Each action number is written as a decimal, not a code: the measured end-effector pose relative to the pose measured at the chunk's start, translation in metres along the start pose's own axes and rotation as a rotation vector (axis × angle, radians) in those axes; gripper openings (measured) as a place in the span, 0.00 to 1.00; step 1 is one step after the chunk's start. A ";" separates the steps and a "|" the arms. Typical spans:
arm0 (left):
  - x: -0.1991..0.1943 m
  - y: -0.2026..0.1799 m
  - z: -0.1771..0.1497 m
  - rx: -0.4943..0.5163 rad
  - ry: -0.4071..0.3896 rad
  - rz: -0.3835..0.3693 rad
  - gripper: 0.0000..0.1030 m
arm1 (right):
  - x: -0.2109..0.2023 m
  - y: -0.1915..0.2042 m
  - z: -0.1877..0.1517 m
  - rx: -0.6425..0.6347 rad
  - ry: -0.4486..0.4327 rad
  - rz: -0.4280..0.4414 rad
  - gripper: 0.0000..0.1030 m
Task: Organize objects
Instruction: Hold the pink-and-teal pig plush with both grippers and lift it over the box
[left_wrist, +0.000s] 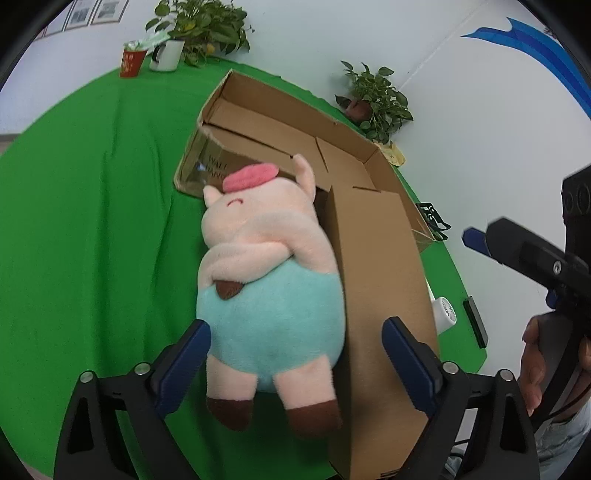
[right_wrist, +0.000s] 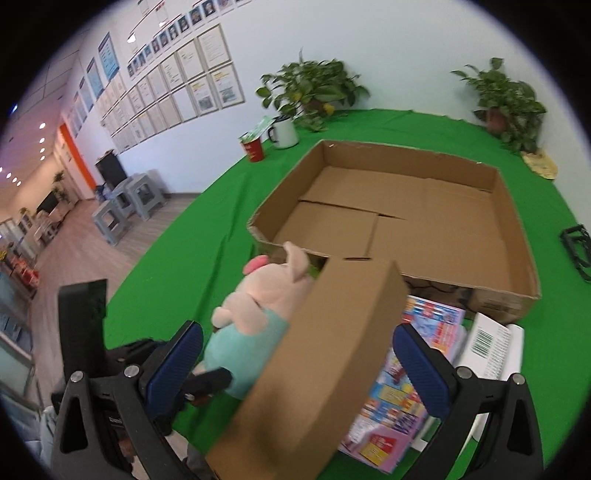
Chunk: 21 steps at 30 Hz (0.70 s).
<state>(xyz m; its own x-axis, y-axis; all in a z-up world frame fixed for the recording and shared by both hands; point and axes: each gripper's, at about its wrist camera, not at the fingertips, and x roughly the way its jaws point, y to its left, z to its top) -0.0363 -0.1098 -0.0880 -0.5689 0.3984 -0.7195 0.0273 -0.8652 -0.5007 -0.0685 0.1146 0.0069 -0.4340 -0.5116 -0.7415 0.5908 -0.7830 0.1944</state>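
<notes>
Reaching for the pig (left_wrist: 266, 280), by the look of it, as an early step in the sorting: left gripper (left_wrist: 295, 354) spread wide just short of the pig's feet, one blue pad beside its blue belly, the other over the small box (left_wrist: 380, 295), nothing pinched. Right gripper (right_wrist: 299, 365) likewise spread, empty, hovering over the small box with the pig left of it. Next move, probably: straddle the pig's belly squarely, close gently on soft plush, lift clear of the small box pressed along the pig's side. Right of the pig past the small box, books (right_wrist: 406, 369) and a white pack (right_wrist: 495, 343) waiting on the green cloth (left_wrist: 92, 221). Beyond the pig's head, the big tray (right_wrist: 517, 236), open-topped, bare cardboard floor, nothing inside. Small box: contents hidden. Farther still behind the tray, a red cup (right_wrist: 254, 147), mug (right_wrist: 284, 131) and plants (right_wrist: 314, 88).
</notes>
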 end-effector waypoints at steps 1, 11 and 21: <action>0.005 0.004 -0.001 -0.012 0.005 0.002 0.86 | 0.007 0.004 0.004 -0.014 0.015 0.005 0.99; 0.024 0.021 -0.001 -0.060 -0.021 -0.015 0.65 | 0.064 0.033 0.014 -0.102 0.170 0.040 0.99; -0.010 0.021 -0.013 -0.062 -0.086 0.017 0.38 | 0.097 0.059 0.000 -0.130 0.268 0.091 0.99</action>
<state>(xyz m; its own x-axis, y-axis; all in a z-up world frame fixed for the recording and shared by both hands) -0.0192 -0.1277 -0.0976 -0.6360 0.3539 -0.6858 0.0872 -0.8500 -0.5195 -0.0753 0.0186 -0.0533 -0.1912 -0.4524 -0.8711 0.7086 -0.6777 0.1964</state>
